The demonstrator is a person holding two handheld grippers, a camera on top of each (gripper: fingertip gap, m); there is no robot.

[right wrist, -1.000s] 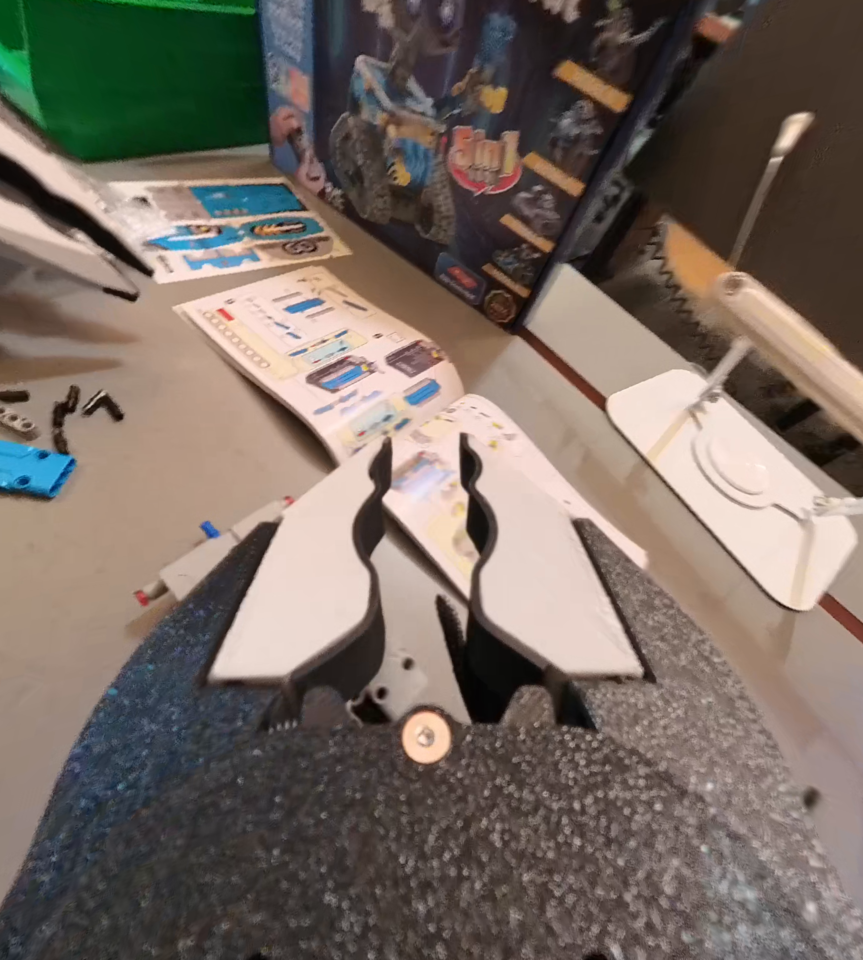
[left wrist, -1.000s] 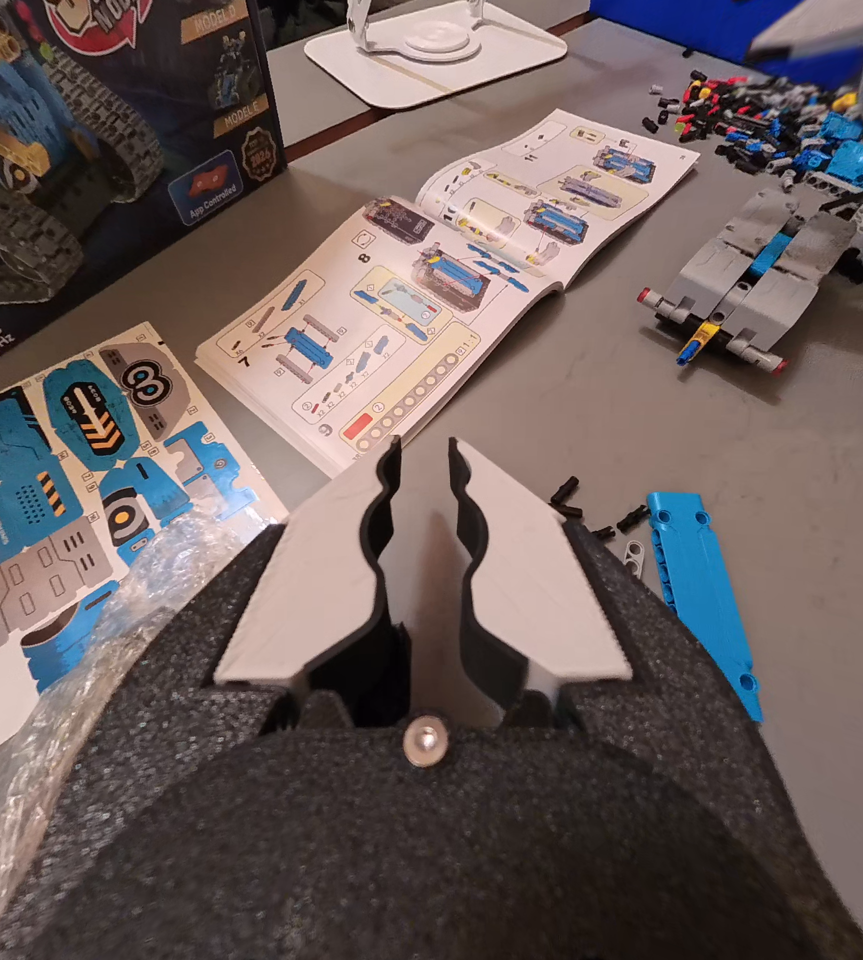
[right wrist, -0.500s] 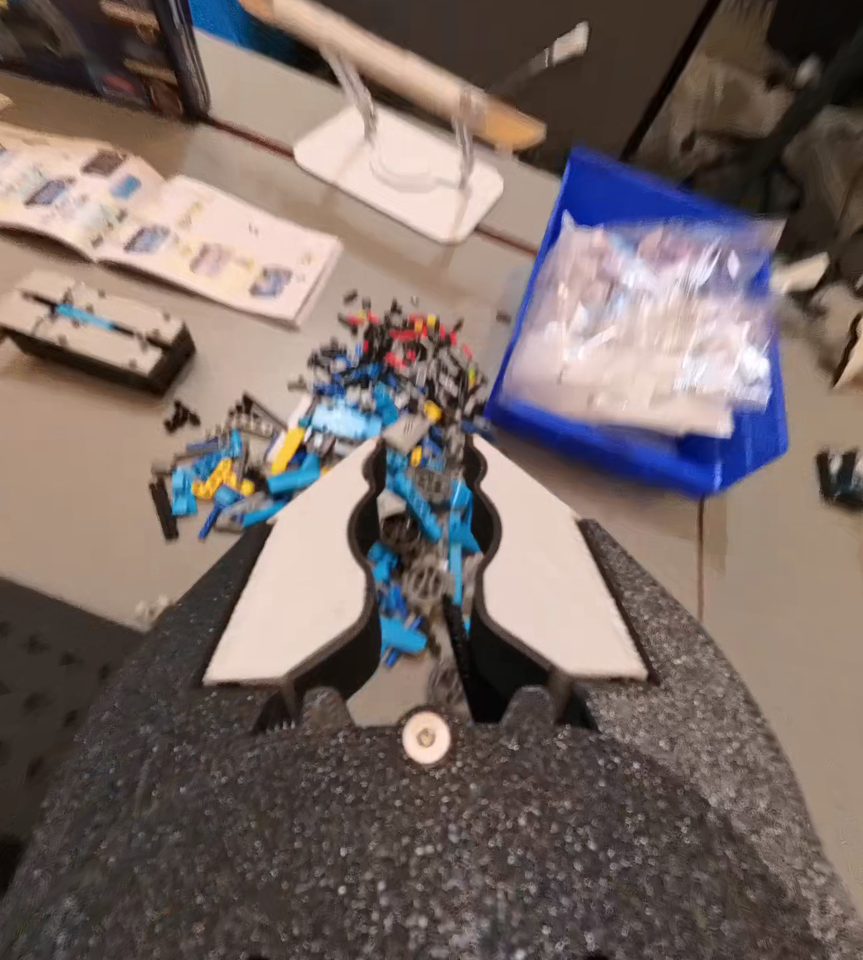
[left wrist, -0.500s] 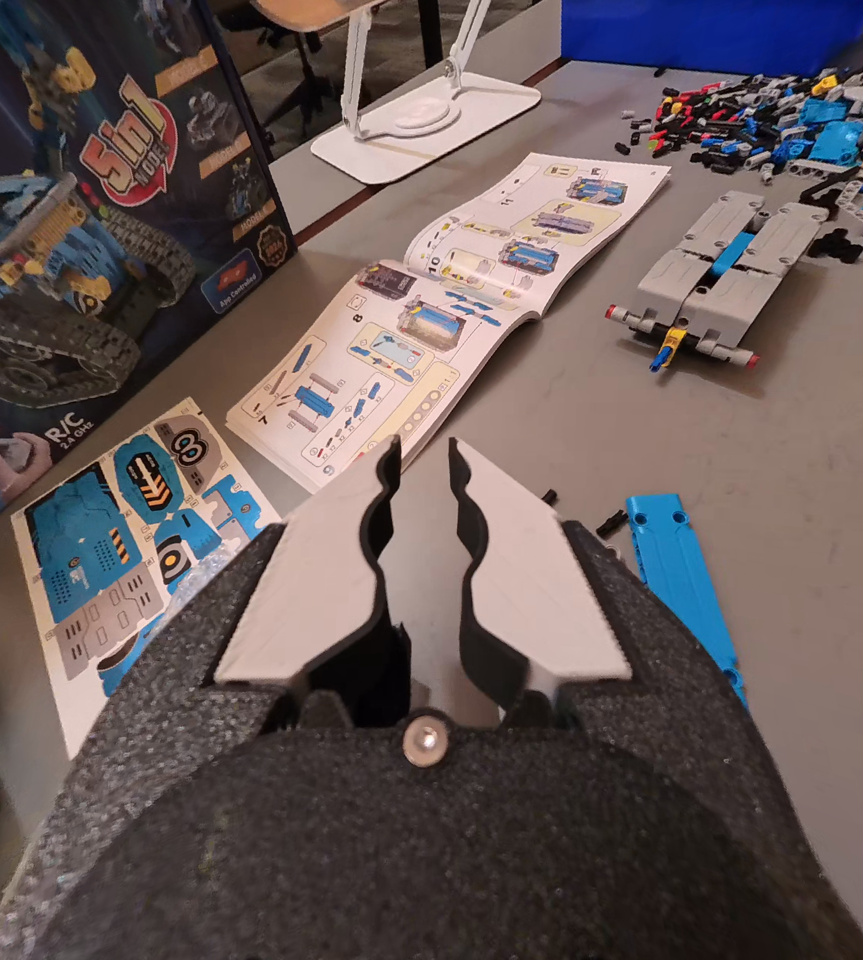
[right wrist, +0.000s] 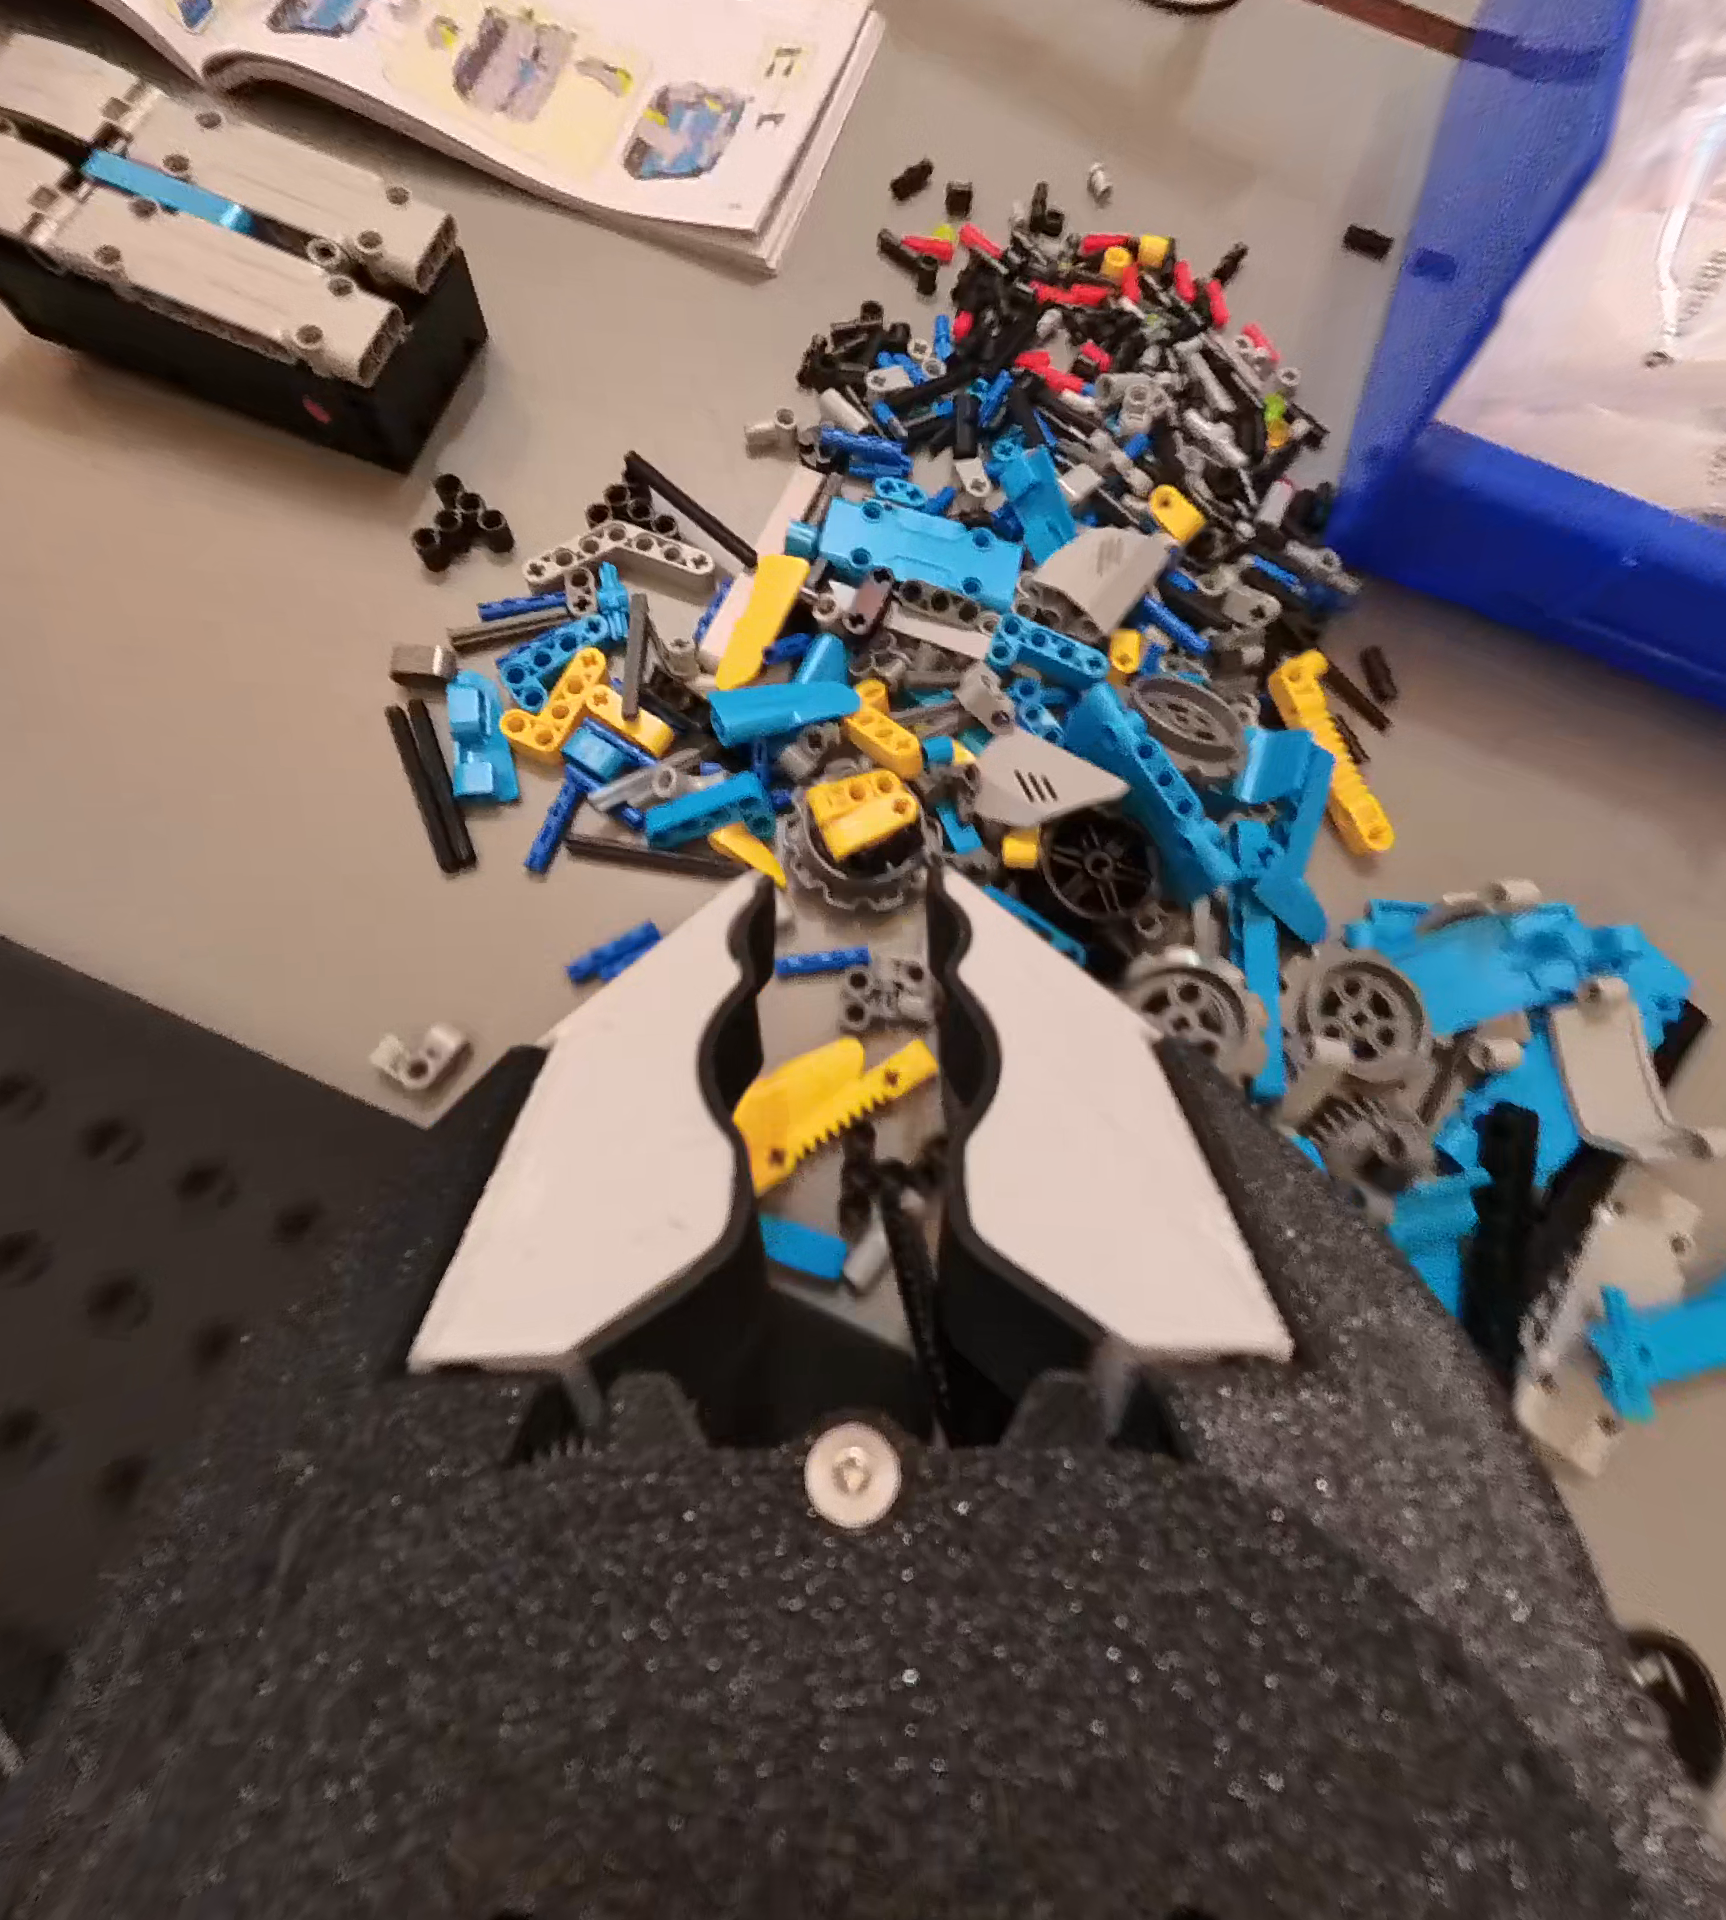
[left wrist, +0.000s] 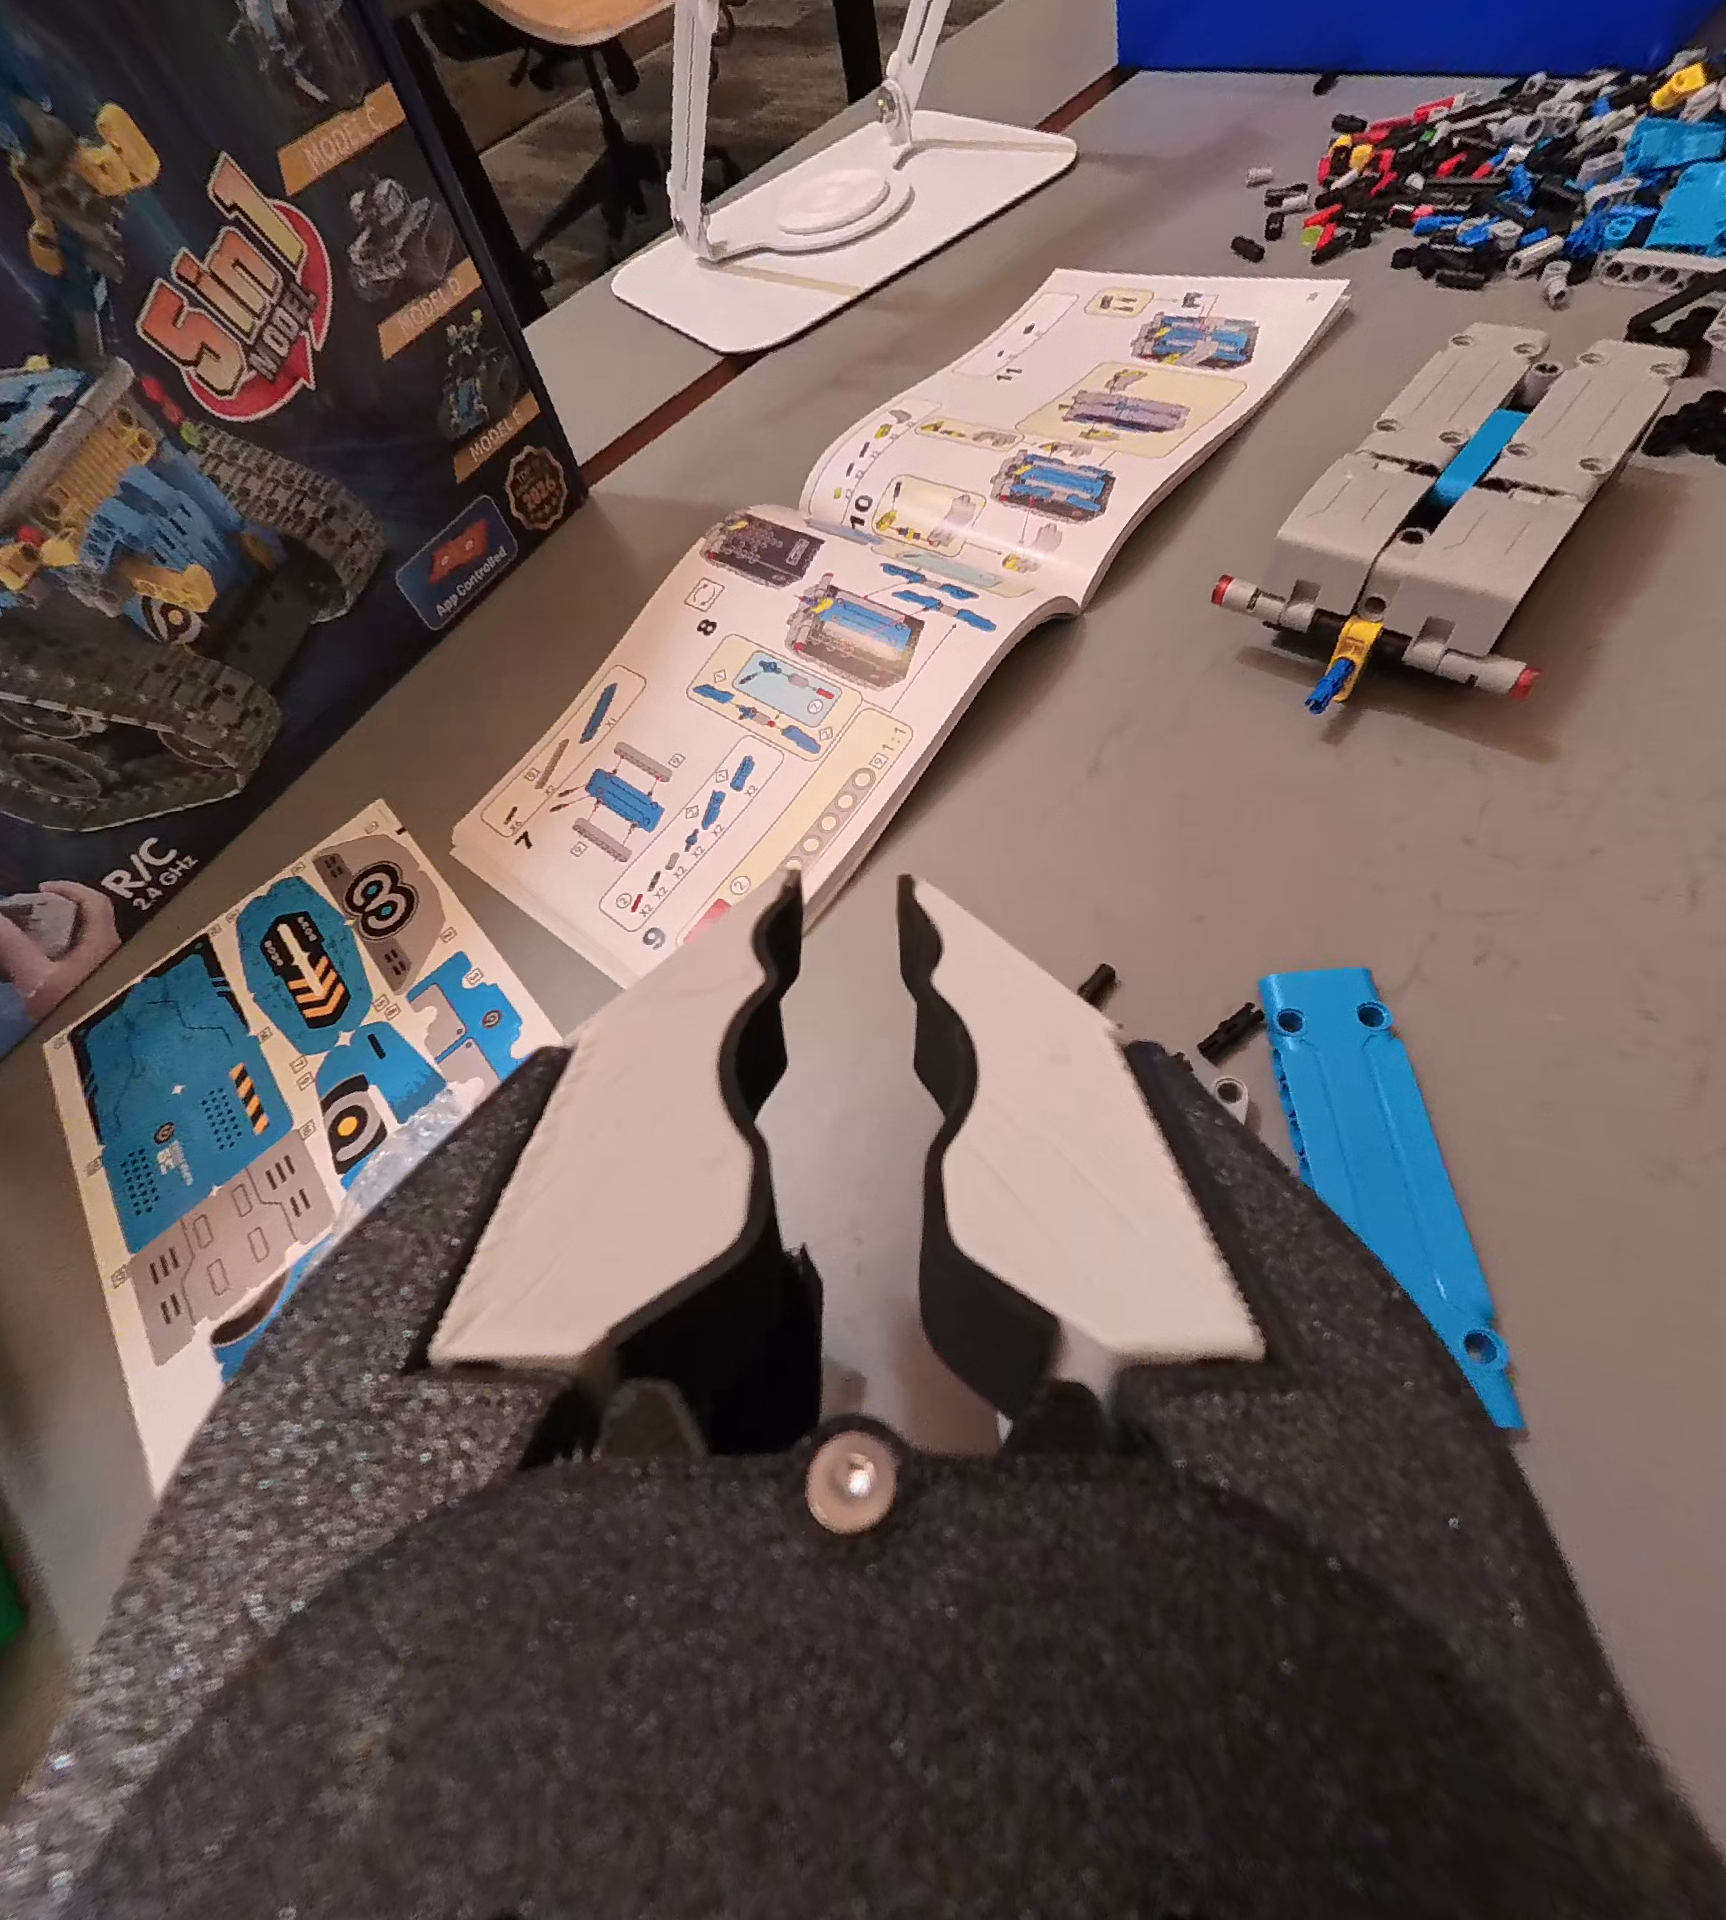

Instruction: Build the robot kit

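Hovering over the grey table (left wrist: 1461, 883) with jaws parted a little and gripping nothing: the left gripper (left wrist: 848, 904). Lying just right of it, a long blue panel (left wrist: 1378, 1174) with a few black pins (left wrist: 1228, 1029) at its near end. Peeking out on the left, a sticker sheet (left wrist: 246, 1049) and a bit of clear wrap (left wrist: 402, 1143). Spreading open beyond the fingertips, an instruction booklet (left wrist: 890, 623). Standing upright at far left, a dark toy box (left wrist: 163, 416); sitting behind the booklet, a white lamp base (left wrist: 838, 208).

Hanging low over a pile of loose building pieces (right wrist: 994, 644), jaws likewise apart and clamping nothing: the right gripper (right wrist: 848, 894). Showing between its fingers (right wrist: 630, 1122), a yellow toothed piece (right wrist: 828, 1101) lying on the table. Sprawling to the right, a cluster of blue and grey parts with wheels (right wrist: 1461, 1091). Resting farther left, a grey and black assembled block (right wrist: 194, 260), just beside the booklet's edge. Holding clear plastic bags (right wrist: 1669, 260), a blue bin (right wrist: 1565, 561) sitting against the pile's far right side. Bordering the table at near left, a black perforated board (right wrist: 111, 1195).
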